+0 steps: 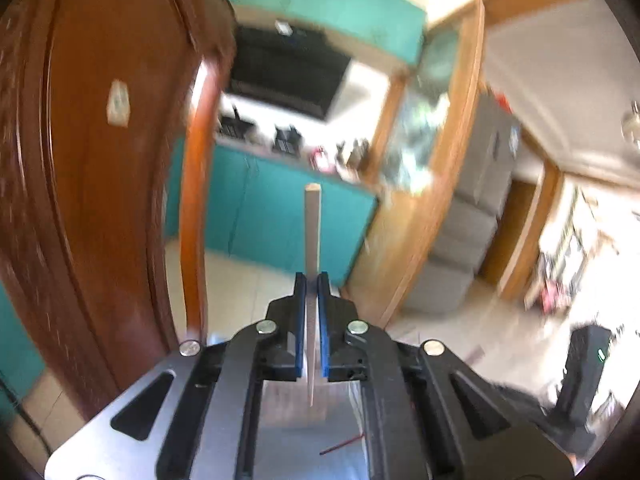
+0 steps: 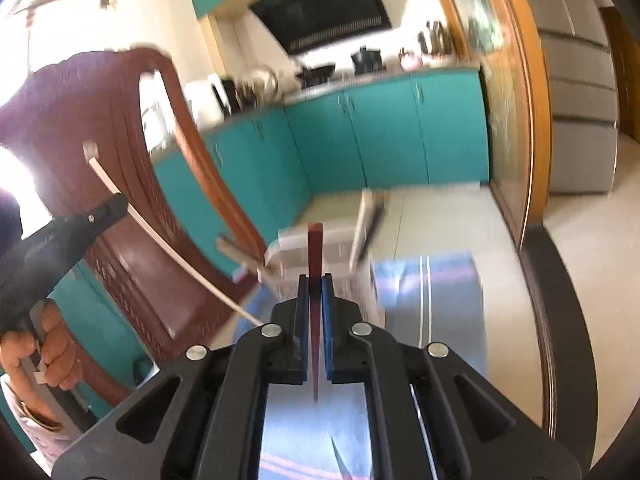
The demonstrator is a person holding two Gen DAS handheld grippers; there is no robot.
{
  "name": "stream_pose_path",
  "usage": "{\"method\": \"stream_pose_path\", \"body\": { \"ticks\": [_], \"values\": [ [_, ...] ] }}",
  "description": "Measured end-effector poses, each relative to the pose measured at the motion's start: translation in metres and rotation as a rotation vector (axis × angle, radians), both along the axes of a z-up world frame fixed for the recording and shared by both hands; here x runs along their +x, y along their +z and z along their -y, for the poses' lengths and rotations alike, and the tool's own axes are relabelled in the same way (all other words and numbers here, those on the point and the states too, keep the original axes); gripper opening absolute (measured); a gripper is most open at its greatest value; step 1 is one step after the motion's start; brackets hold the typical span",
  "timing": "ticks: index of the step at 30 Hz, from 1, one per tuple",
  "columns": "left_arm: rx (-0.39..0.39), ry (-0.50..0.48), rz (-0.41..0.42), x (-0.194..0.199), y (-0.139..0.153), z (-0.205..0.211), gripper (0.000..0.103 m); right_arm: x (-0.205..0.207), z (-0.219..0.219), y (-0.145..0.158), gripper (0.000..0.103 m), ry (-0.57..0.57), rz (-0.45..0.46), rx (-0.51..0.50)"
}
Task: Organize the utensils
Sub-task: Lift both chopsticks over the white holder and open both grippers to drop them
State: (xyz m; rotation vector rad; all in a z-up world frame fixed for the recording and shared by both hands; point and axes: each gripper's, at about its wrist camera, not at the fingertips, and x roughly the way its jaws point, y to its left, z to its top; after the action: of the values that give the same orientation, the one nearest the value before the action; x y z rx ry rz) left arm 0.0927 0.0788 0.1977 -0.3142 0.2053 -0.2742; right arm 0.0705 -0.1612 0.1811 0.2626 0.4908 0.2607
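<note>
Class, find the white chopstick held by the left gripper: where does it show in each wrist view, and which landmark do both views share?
Left wrist view: the white chopstick stands at centre, clamped in the left gripper.
Right wrist view: the same stick crosses the left side on a slant, before the brown chair.
Shared landmark: the black range hood above the teal cabinets.

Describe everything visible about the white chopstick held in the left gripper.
The white chopstick is a long, slim stick, pale cream, smooth like plastic, with a square-cut thick end and a fine tapered tip. The left gripper is shut on it, its blue pads touching either side near the middle. It runs along the fingers, thick end forward, tip back toward the camera. In the right wrist view it slants through the air in front of a brown chair, touching nothing else.
</note>
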Motion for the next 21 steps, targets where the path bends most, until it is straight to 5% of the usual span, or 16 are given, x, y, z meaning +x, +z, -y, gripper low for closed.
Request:
{"method": "stream_pose_path", "body": {
  "ticks": [5,15,18,21],
  "values": [
    [-0.017,0.096,0.013,0.048,-0.010,0.005,0.007,0.008,-0.006,0.034,0.007,-0.033,0.082,-0.007],
    [0.096,0.042,-0.223,0.114,-0.073,0.037,0.008,0.024,0.016,0.053,0.007,-0.190,0.315,0.110],
    [0.113,0.049,-0.226,0.111,-0.076,0.034,0.029,0.037,0.019,0.045,0.007,-0.231,0.349,0.116],
    [0.110,0.041,-0.223,0.108,-0.079,0.030,0.037,0.051,0.016,0.034,0.007,-0.252,0.350,0.099]
  ]
}}
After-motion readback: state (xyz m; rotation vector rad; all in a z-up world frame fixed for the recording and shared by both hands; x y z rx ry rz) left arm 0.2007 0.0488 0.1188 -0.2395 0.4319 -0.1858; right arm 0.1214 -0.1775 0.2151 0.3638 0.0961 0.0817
